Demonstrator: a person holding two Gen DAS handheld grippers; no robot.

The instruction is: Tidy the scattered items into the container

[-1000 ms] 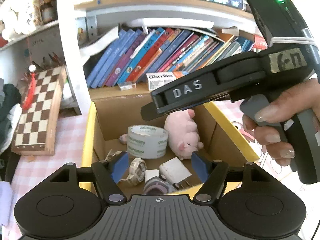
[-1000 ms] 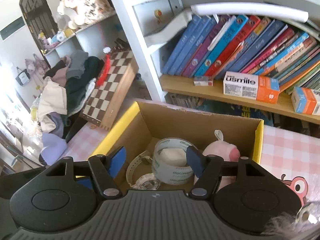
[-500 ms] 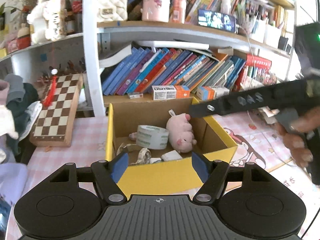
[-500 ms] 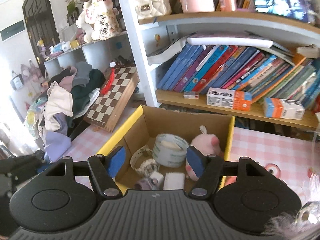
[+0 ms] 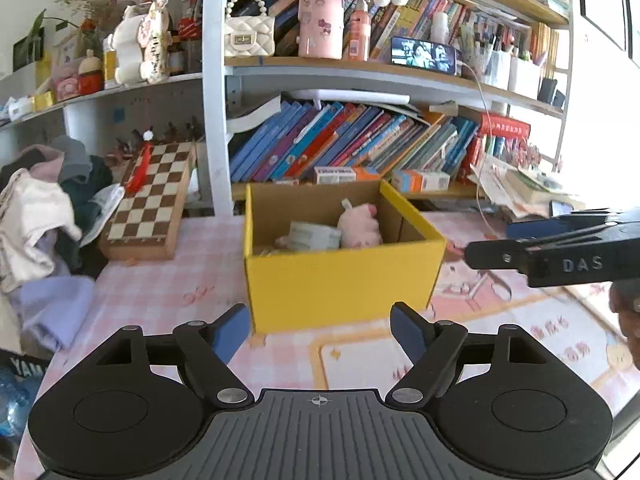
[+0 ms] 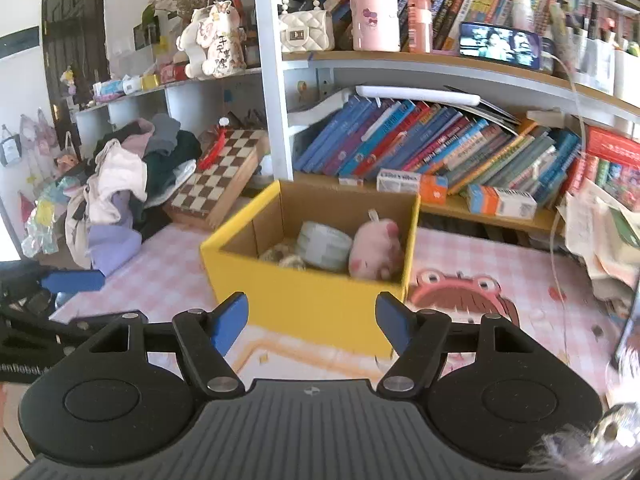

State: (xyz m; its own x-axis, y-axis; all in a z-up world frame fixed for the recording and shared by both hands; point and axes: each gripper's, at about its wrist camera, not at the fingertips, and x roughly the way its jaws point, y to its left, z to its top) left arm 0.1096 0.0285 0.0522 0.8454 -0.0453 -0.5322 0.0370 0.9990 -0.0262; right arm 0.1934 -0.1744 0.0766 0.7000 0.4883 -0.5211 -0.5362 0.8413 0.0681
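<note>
Left wrist view, left to right: a heap of clothes (image 5: 36,216) lies at the far left, a chessboard (image 5: 150,196) leans beside it, and the yellow cardboard box (image 5: 344,280) stands on the pink checked tablecloth (image 5: 172,288) in front of the bookshelf (image 5: 360,148). The left gripper (image 5: 320,330) hangs before the box's near wall, its blue-padded fingers (image 5: 230,330) spread apart and holding nothing; the box sits ahead of and between the fingers, not touching them. Inside the box a roll of clear tape (image 5: 316,236) lies left of a pink plush pig (image 5: 358,226), the two just beside each other. At the right edge the right gripper (image 5: 486,250) appears side-on, level with the box's right wall and apart from it, with part of a hand (image 5: 626,312) below. Right wrist view: the right gripper (image 6: 312,322) likewise has its fingers parted and empty, with the box (image 6: 304,300) ahead of them, the tape (image 6: 324,244) and pig (image 6: 374,252) inside, and a small item, too blurred to identify, at the tape's left. Compared with half a second and one second before, both grippers have drawn back and away from the box: a second ago they looked down into it from close above, whereas now its whole front wall and the cloth around it are visible.
</note>
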